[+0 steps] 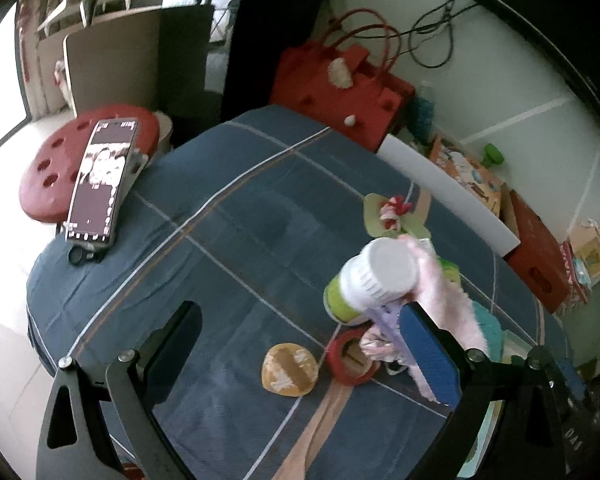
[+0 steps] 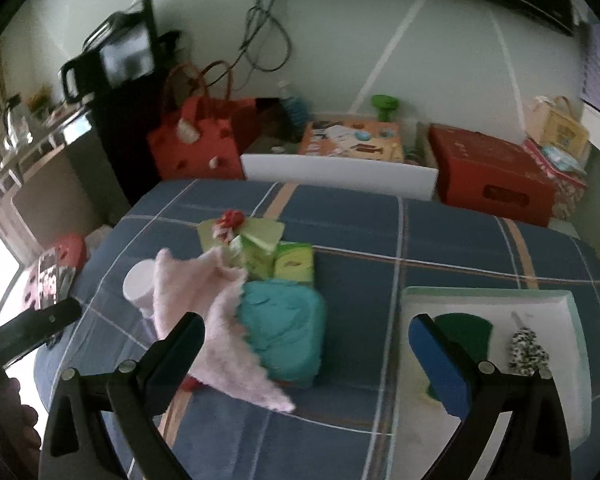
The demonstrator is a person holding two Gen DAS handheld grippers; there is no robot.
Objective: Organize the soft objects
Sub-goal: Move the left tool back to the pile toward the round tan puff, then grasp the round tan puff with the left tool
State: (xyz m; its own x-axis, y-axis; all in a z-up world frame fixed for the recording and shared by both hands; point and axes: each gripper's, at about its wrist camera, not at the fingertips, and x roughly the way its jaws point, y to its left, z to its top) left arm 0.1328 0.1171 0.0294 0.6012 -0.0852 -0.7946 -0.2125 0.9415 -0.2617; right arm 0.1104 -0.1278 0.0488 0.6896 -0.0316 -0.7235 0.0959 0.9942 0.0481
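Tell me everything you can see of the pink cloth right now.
The pink cloth is pale, fluffy, fleece-like, with a zigzag edge. It lies crumpled and spread, one corner pointing toward the camera in the right wrist view. It drapes against the white-capped bottle and over the teal bundle on the blue checked cover. Neither open tool grips it.

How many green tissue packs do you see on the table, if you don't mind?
2: tilted tissue pack near the pink cloth; flat tissue pack beside it. Others may be hidden.
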